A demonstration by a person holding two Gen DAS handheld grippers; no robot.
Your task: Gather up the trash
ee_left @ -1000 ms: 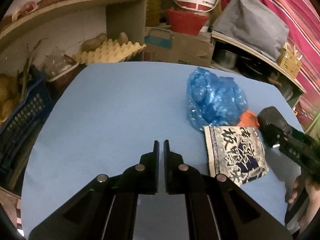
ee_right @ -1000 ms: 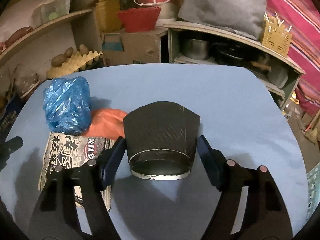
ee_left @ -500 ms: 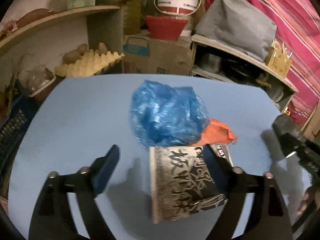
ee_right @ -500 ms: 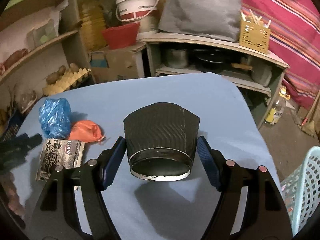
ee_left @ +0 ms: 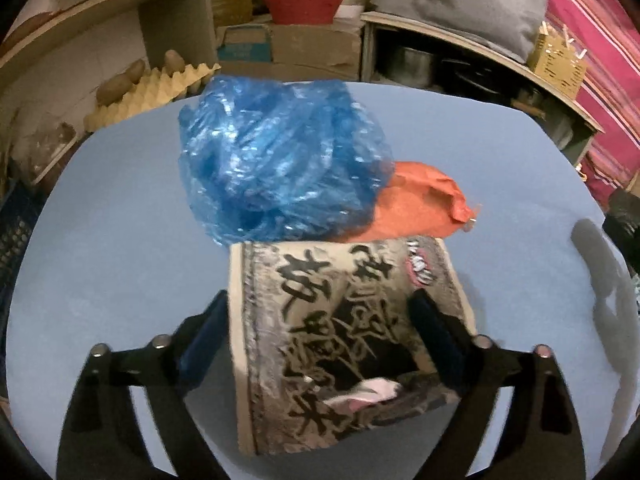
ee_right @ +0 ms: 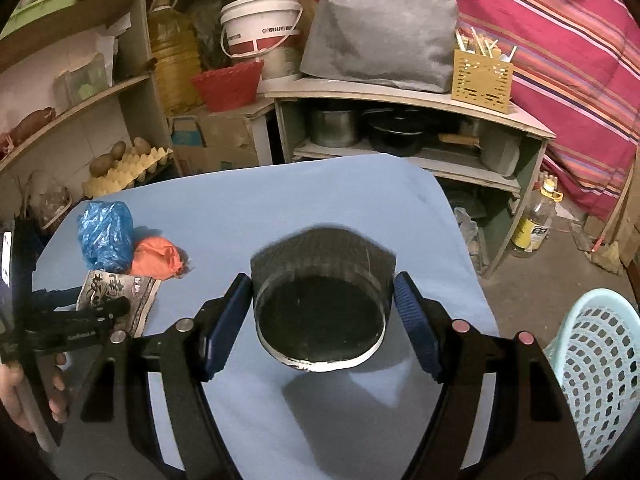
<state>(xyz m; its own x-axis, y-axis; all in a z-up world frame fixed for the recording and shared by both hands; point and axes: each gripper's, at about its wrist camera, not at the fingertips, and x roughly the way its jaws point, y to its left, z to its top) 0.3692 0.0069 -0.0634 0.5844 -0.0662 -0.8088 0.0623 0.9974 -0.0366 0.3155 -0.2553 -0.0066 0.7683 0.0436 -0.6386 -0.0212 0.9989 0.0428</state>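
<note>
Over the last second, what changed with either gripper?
Left gripper opened from shut and moved in over the printed snack packet; its jaws now straddle it, not yet closed. Right gripper stayed shut on the black cup and lifted back toward the light-blue basket. Blue bag and orange wrapper unmoved.

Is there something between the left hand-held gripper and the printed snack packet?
Nothing visible. The left hand-held gripper is open, its fingers on either side of the printed snack packet. The blue plastic bag lies beyond it.
</note>
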